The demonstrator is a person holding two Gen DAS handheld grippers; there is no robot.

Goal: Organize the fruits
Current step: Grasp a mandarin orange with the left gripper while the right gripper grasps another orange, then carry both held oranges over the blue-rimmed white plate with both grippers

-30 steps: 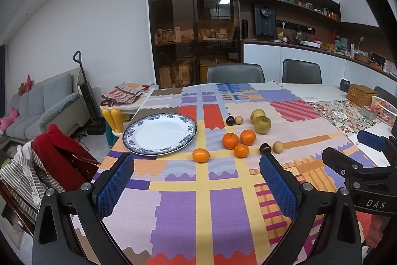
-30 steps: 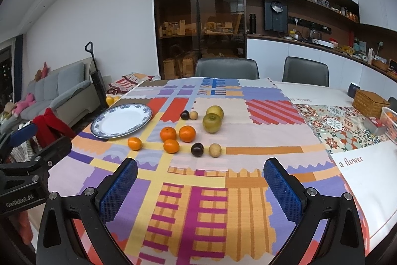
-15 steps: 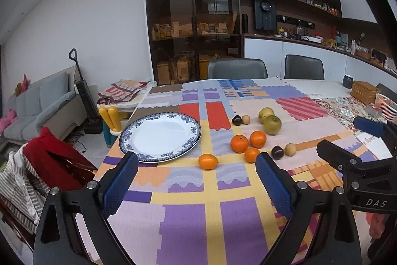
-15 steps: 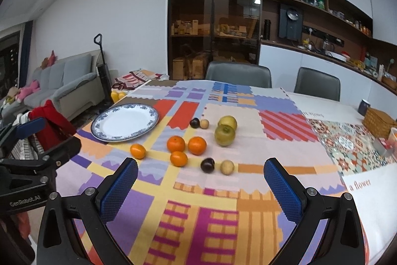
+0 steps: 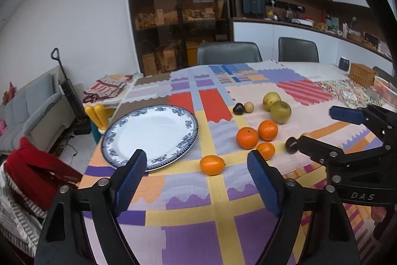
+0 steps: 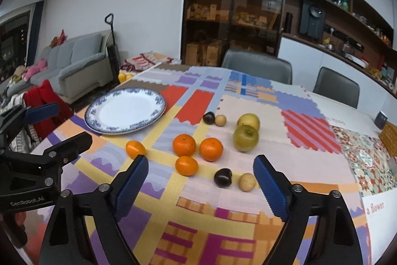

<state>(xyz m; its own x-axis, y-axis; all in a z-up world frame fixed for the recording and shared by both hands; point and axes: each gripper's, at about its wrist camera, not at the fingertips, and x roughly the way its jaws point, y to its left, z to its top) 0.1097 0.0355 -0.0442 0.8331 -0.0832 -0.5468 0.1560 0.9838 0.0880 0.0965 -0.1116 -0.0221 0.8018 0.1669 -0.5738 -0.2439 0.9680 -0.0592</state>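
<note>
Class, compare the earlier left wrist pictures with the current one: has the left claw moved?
Yes. The left claw has come forward toward the plate and oranges, which loom larger. Its jaws have just been closing, with nothing between them.

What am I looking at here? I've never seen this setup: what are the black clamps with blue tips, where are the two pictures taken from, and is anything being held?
There is no robot. A person holds a two-finger clamp in each hand, and a fisheye camera on each clamp looks forward along its fingers.

One picture is from the left gripper, the other from the right gripper; each also shows the other clamp at its edge.

On the patchwork tablecloth lie an empty blue-rimmed plate, four oranges, two green apples, two dark plums and two small tan fruits.

Nothing is held. Both sets of jaws have just been closing but are open, with no fruit between the blue pads.
</note>
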